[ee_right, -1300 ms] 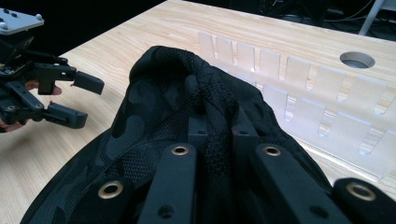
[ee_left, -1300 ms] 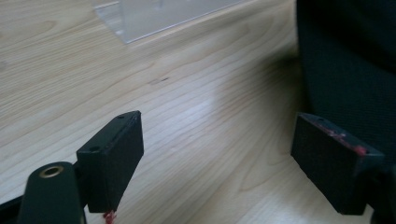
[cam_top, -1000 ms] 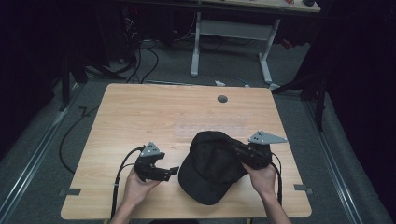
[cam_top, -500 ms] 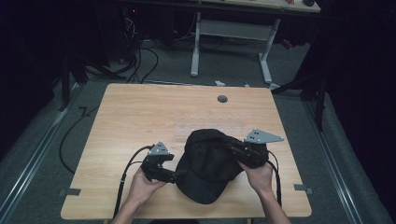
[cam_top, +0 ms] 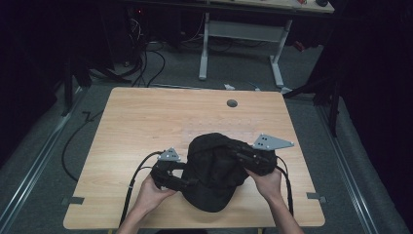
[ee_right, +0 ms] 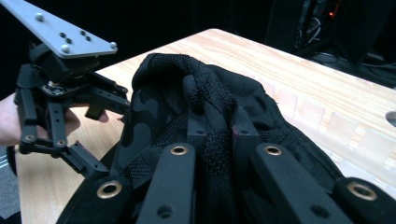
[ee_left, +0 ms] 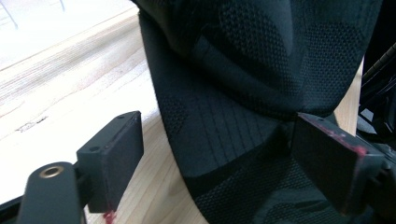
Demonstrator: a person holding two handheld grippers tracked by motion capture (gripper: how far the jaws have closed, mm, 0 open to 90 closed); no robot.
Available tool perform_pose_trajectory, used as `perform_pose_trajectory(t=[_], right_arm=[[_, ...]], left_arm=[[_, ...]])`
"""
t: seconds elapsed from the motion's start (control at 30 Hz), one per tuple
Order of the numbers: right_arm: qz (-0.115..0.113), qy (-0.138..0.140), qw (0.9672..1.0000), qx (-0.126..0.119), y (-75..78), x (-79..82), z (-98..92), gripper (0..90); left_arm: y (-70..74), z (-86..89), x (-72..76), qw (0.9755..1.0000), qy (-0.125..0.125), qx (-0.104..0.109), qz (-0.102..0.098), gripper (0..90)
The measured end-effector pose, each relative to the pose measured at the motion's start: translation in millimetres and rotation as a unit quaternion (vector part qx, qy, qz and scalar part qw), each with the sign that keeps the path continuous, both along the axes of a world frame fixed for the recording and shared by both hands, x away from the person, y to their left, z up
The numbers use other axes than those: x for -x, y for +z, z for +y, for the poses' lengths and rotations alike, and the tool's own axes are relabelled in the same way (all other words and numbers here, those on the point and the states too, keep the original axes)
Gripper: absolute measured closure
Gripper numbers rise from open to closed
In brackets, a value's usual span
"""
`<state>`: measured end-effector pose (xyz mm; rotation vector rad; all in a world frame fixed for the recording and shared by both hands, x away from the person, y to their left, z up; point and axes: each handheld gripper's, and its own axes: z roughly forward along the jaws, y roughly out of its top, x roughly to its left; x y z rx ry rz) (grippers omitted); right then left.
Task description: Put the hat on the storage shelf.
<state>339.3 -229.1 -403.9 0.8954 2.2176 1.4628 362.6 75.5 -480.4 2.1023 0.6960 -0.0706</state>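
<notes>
Black mesh cap (cam_top: 214, 170) is lying near the table's (cam_top: 146, 122) front edge; right gripper (ee_right: 217, 135) is pinching its back strap, left gripper (ee_left: 219, 154) is straddling its side, jaws spread—second grip pending.

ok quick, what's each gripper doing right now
Left gripper: open, jaws either side of the black cap, not pinching it.
Right gripper: shut on a fold of the cap.
</notes>
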Motion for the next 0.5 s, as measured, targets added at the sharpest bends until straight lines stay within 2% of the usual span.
perform_pose_trajectory(t=[0.1,0.17,0.3,0.43,0.5], right_arm=[[-0.005,0.009,0.9999,-0.004,1.0,-0.9,1.3,82.2],[-0.005,0.014,0.9999,-0.008,1.8,-2.3,0.4,82.2],[-0.01,0.022,0.9995,-0.019,3.6,-3.1,-0.4,82.1],[-0.013,0.025,0.9994,-0.018,4.3,-3.2,1.0,82.0],[-0.017,0.026,0.9994,-0.017,4.7,-3.4,1.2,81.8]], left_arm=[[0.2,1.1,-0.4,1.0,-0.004,0.003,0.004,20.4],[1.1,2.2,-0.5,0.9999,-0.011,0.01,0.007,26.7],[2.6,3.5,-0.6,0.9994,-0.024,0.022,0.013,33.3],[3.6,2.8,-0.4,0.9994,-0.028,0.013,0.014,34.4],[4.3,4.3,-0.6,0.9994,-0.029,0.014,0.015,38.3]])
